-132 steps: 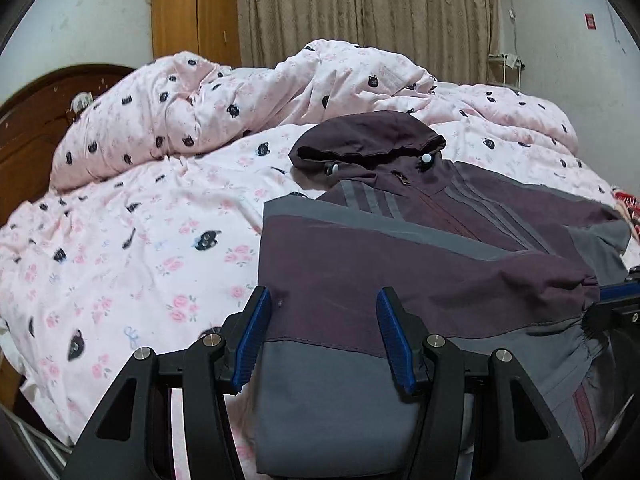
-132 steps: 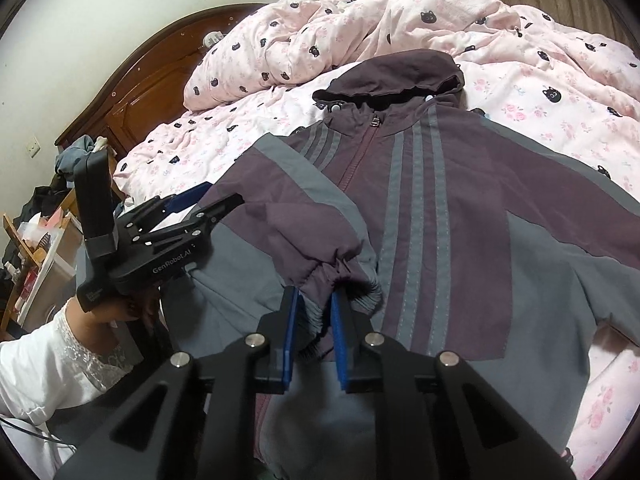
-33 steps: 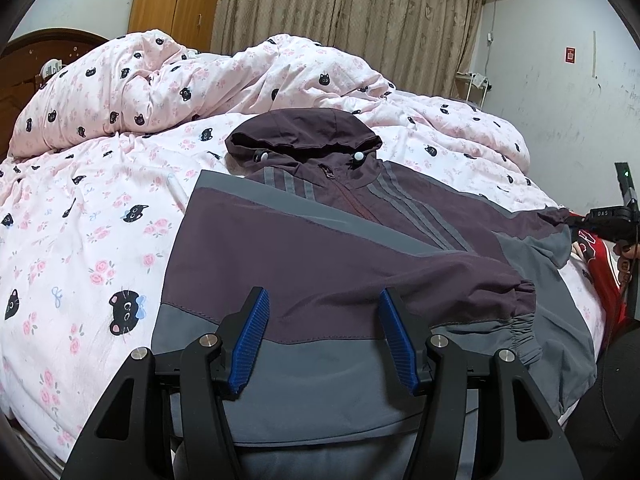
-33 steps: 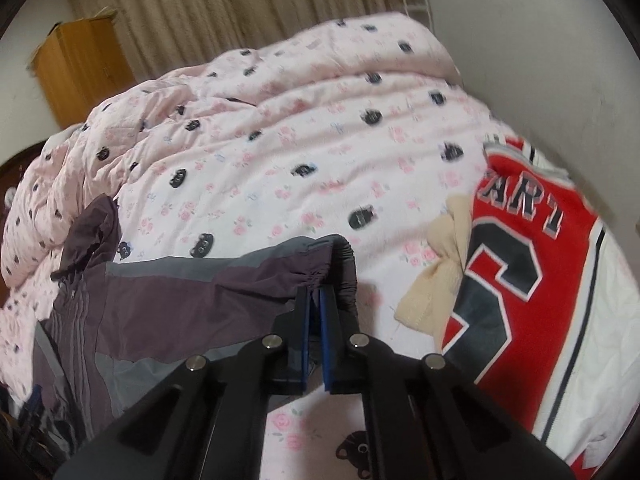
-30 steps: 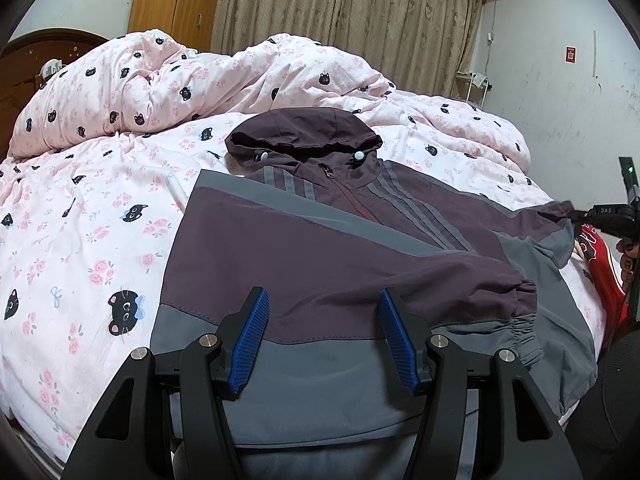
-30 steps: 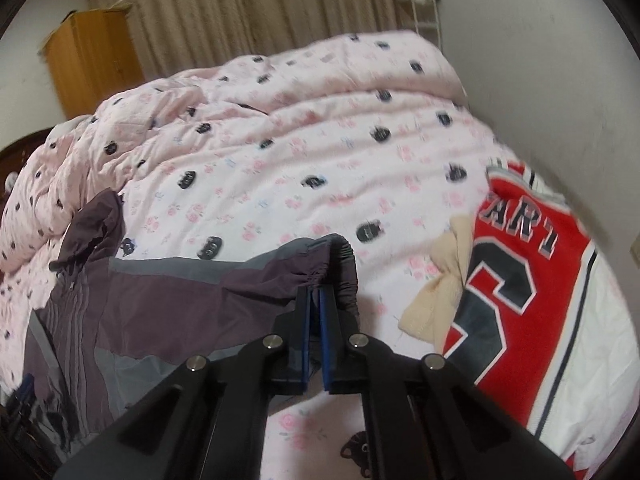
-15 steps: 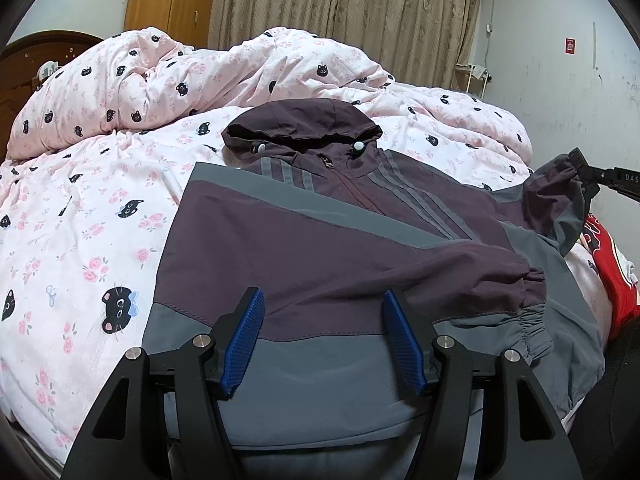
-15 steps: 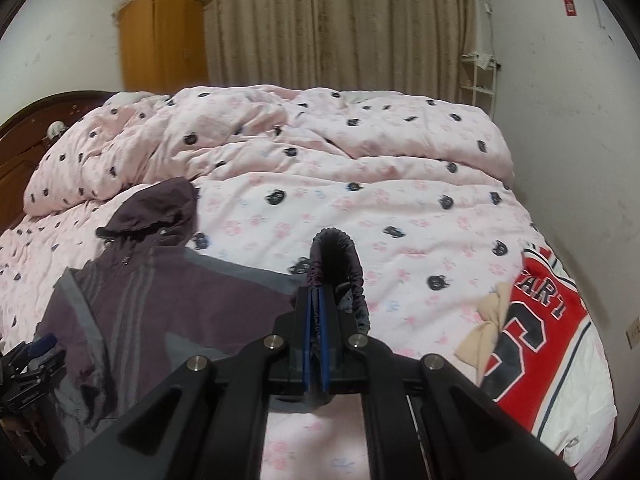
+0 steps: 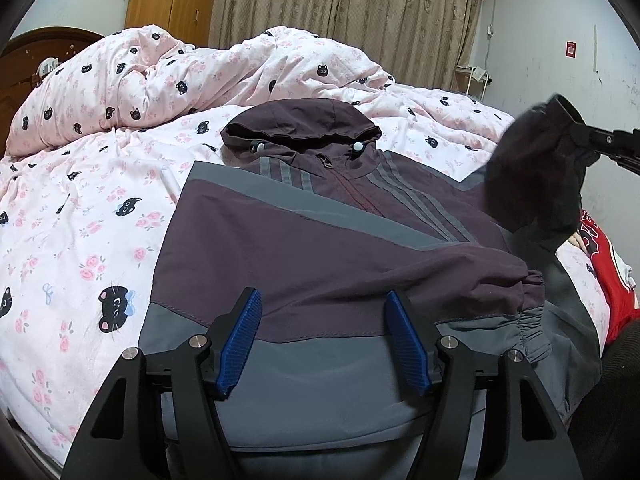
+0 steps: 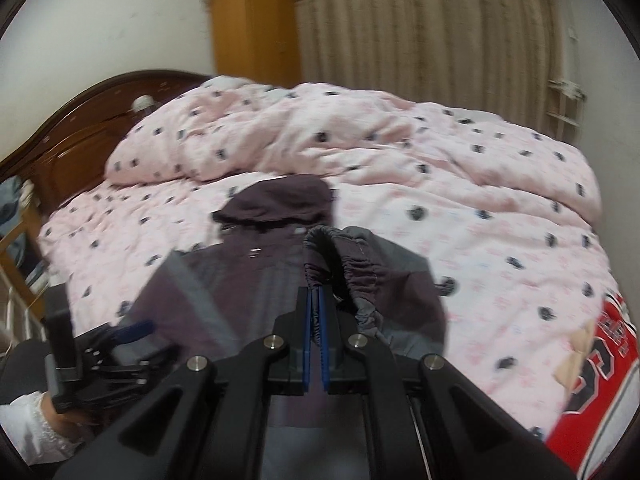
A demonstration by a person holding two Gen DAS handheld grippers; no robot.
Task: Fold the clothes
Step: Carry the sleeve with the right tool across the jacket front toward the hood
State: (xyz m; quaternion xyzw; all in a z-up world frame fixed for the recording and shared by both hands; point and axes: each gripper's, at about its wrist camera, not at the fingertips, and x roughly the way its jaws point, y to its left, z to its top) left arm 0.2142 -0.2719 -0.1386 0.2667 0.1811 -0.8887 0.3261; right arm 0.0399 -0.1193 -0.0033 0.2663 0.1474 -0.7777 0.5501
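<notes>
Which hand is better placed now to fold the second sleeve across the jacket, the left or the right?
The right. Its tongs are shut on the lifted sleeve cuff, above the jacket. The left tongs stand open at the hem, gripping nothing.

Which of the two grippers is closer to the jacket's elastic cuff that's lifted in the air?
Right. The right gripper is clamped on that cuff; the left gripper hovers open over the jacket's hem.
</notes>
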